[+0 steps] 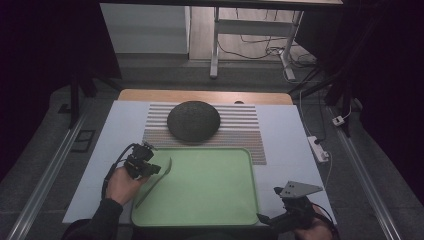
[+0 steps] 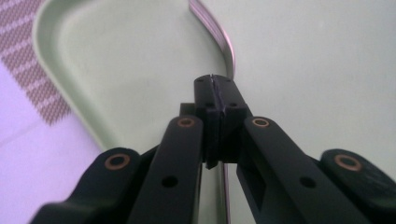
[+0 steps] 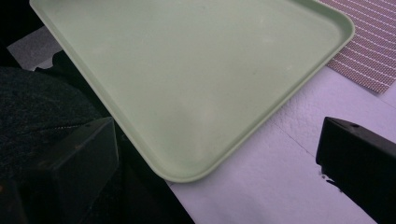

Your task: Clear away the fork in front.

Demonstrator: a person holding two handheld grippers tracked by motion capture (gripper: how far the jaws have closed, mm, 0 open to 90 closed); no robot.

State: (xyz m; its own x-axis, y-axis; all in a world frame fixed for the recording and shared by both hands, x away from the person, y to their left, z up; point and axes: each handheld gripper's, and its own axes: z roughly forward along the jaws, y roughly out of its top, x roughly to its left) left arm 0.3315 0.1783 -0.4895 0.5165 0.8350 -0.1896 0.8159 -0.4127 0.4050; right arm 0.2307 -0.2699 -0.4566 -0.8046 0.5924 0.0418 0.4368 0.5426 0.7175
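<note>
A pale green tray [image 1: 210,187] lies at the near middle of the table. Over its left part my left gripper [image 1: 152,169] is shut on a thin curved strip [image 1: 159,181], which bends from the jaws toward the tray's near-left corner. In the left gripper view the jaws [image 2: 214,93] are pressed together on the strip [image 2: 229,51], above the tray floor [image 2: 303,56]. My right gripper [image 1: 267,219] is at the tray's near-right corner. Its jaws [image 3: 218,126] stand wide open, nothing between them, over the tray's corner [image 3: 187,70].
A dark grey dome-shaped object [image 1: 193,120] rests on a striped mat [image 1: 245,130] behind the tray. The mat [image 3: 369,46] reaches the tray's far edge. White table cover [image 1: 290,140] surrounds them. A power strip [image 1: 319,148] lies at the right edge.
</note>
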